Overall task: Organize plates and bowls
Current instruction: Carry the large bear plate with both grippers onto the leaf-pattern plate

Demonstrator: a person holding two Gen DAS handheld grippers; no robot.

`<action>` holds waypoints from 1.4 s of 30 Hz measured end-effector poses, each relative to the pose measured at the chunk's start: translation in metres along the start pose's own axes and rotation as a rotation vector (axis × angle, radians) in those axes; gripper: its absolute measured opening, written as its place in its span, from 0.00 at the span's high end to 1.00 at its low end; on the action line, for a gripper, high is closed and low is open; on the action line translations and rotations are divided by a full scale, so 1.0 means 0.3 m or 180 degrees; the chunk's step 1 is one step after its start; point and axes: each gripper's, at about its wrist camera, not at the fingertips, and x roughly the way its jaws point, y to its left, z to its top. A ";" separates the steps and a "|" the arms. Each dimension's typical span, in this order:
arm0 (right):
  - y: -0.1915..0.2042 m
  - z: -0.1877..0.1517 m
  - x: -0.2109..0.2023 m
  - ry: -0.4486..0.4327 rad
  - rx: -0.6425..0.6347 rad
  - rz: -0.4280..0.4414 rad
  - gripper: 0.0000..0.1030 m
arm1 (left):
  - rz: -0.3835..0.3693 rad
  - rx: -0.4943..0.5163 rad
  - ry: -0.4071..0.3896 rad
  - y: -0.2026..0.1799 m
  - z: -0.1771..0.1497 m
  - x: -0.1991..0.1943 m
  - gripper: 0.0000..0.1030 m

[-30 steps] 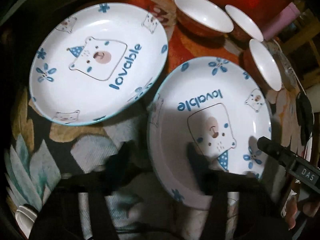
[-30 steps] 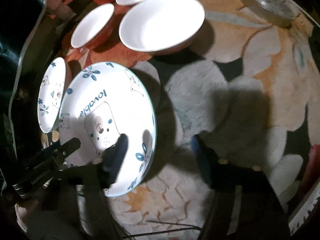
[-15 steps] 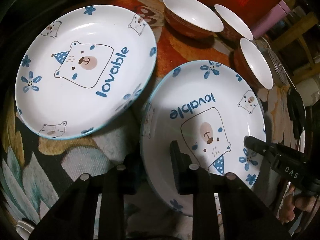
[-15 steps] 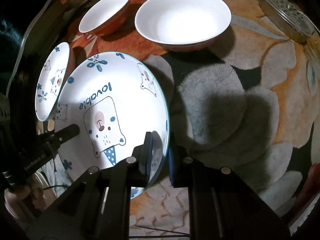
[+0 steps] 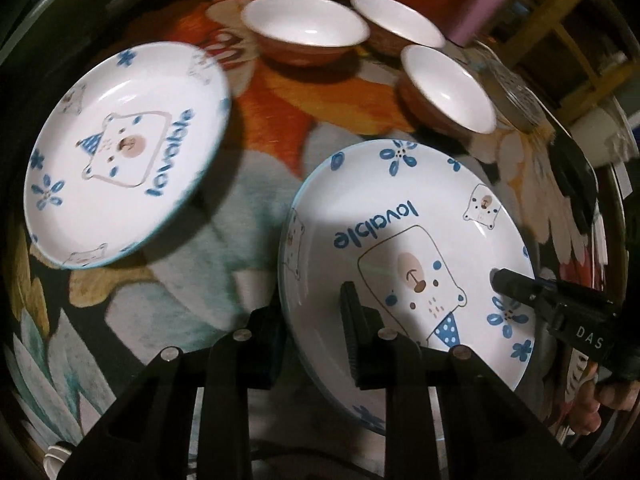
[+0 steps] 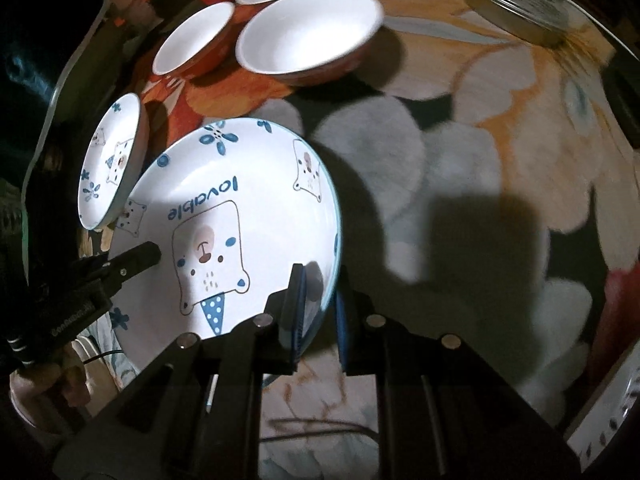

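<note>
I worked at a dining table (image 6: 500, 128) in a dimly lit home: a flower-print cloth covered it, two cartoon-bear plates (image 5: 124, 152) reading "lovable" and three white-lined bowls (image 5: 306, 26) were laid out, and wooden chair frames (image 5: 560, 40) and a lilac tumbler (image 5: 488, 0) stood at its far edge.
</note>
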 end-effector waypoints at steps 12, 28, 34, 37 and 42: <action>-0.257 -0.155 -0.203 -0.0180 0.0506 -0.0138 0.86 | -0.0262 0.0595 0.0018 -0.331 -0.053 -0.013 0.76; -0.657 -0.480 -0.465 -0.0349 0.1315 -0.0448 0.86 | -0.0680 0.1444 0.0137 -0.896 -0.242 0.031 0.76; -0.807 -0.606 -0.515 -0.0364 0.1673 -0.0479 0.86 | -0.0726 0.1764 0.0217 -1.070 -0.308 0.057 0.76; -0.849 -0.649 -0.525 -0.0371 0.1785 -0.0519 0.86 | -0.0707 0.1913 0.0275 -1.132 -0.340 0.083 0.76; -0.907 -0.700 -0.512 -0.0349 0.1949 -0.0525 0.86 | -0.0652 0.2089 0.0298 -1.196 -0.386 0.108 0.76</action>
